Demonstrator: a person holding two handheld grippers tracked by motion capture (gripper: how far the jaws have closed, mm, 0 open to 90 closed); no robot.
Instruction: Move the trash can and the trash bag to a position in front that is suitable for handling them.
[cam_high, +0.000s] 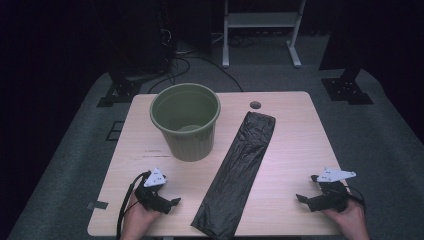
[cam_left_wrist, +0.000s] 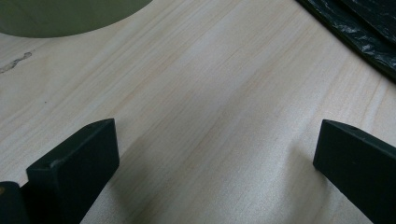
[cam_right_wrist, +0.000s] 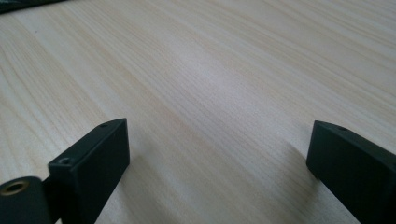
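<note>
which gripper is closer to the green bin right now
Left. The left gripper rests on the table just in front of the green bin, jaws open. The right gripper sits at the table's far right, beyond the black bag.

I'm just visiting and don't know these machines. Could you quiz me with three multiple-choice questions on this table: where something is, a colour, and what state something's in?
1. Where does the black plastic bag lie?
A. inside the bin
B. flat on the table, to the right of the bin
C. on the floor

2. What colour is the waste bin?
A. red
B. white
C. green

3. How do the jaws of the left gripper and right gripper stand?
A. both open, nothing between them
B. both clamped on the bag
C. one holds the bin

Answers: 1 B, the high view shows it stretched out on the table beside the bin. 2 C, its wall and rim are olive green. 3 A, each gripper view shows bare wood between its jaws.
</note>
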